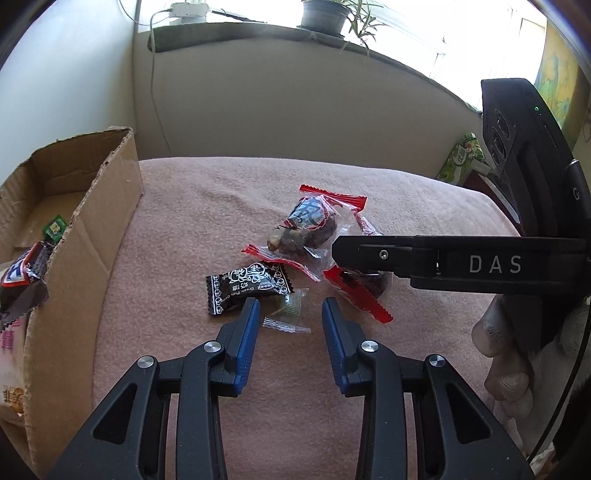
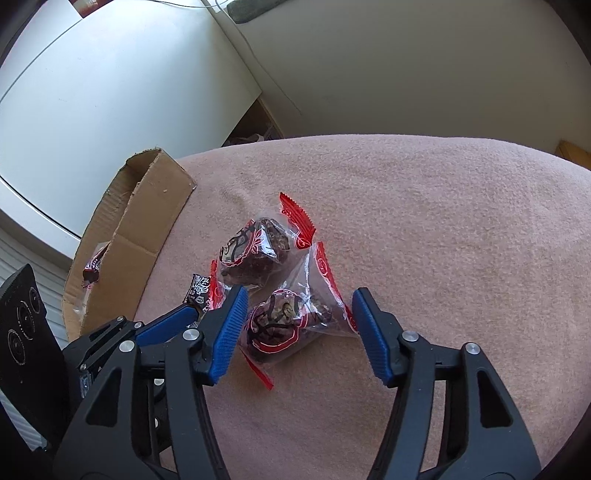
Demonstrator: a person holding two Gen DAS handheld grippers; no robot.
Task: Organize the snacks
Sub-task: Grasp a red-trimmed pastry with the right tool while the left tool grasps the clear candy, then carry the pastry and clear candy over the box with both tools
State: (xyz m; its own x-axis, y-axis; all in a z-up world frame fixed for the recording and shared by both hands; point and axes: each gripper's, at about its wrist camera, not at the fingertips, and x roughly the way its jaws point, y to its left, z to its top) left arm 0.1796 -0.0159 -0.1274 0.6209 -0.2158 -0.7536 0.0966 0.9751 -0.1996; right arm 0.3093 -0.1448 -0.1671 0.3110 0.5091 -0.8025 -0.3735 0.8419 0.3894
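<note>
On the pink blanket [image 1: 207, 206] lies a cluster of snacks. My left gripper [image 1: 290, 306] stands open around a small clear-wrapped green candy [image 1: 286, 312]; its pads do not press it. A black plum-candy packet [image 1: 247, 288] lies just left of it. My right gripper [image 2: 300, 295] is open astride a red-and-clear date packet [image 2: 284, 325], with a second date packet [image 2: 255, 254] behind. In the left wrist view the right gripper's finger [image 1: 369, 254] reaches over that packet [image 1: 354, 295]. The cardboard box [image 1: 92, 236] stands open at the left.
The box holds a brown wrapper [image 1: 22, 273] and a small green packet [image 1: 55, 227]. A gloved hand [image 1: 506, 354] grips the right tool. A potted plant [image 1: 325, 14] and cable sit on the sill; a green pack [image 1: 461, 158] lies beyond the blanket's right edge.
</note>
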